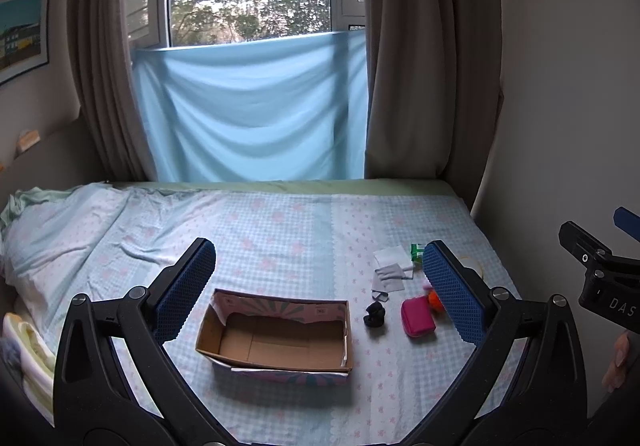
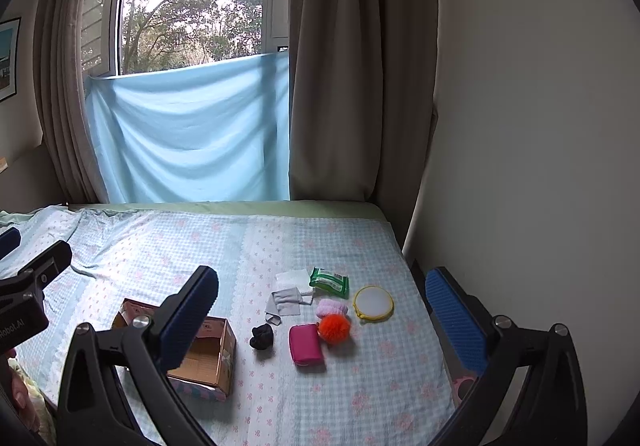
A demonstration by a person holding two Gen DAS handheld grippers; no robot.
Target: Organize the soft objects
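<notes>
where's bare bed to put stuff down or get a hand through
Bare sheet lies between the cardboard box and the far green mattress edge, and nearer the camera than the pink pouch. Crowded: right of the box, where the black scrunchie, orange pompom, wipes pack and round mirror cluster.

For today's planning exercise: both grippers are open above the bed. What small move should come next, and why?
Probably lower the right gripper toward the black scrunchie: it lies nearest the empty cardboard box, and nothing is held yet.
</notes>
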